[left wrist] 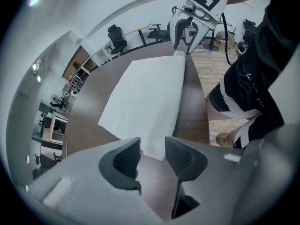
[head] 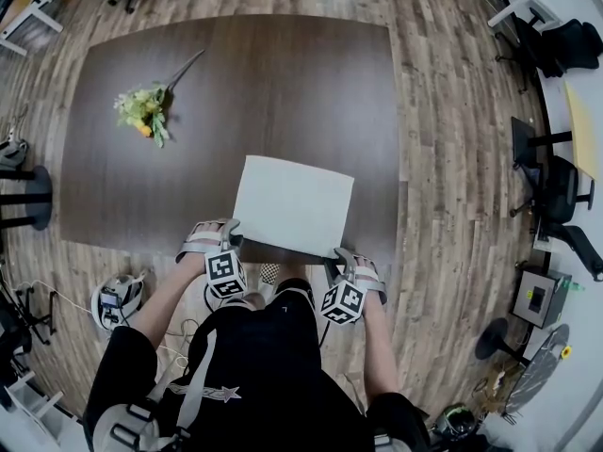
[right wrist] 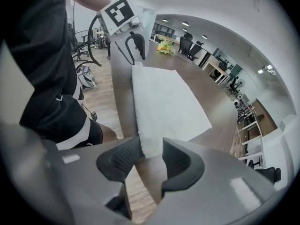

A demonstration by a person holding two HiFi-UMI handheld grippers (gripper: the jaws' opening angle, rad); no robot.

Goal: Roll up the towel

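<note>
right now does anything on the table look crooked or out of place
The towel lies slightly askew, its sides turned against the front edge of the table, close to that edge. A bunch of flowers lies loose on its side at the table's far left. Nothing looks spilled or damaged.

overhead, plus opposed low towel (head: 293,205) closeups
</note>
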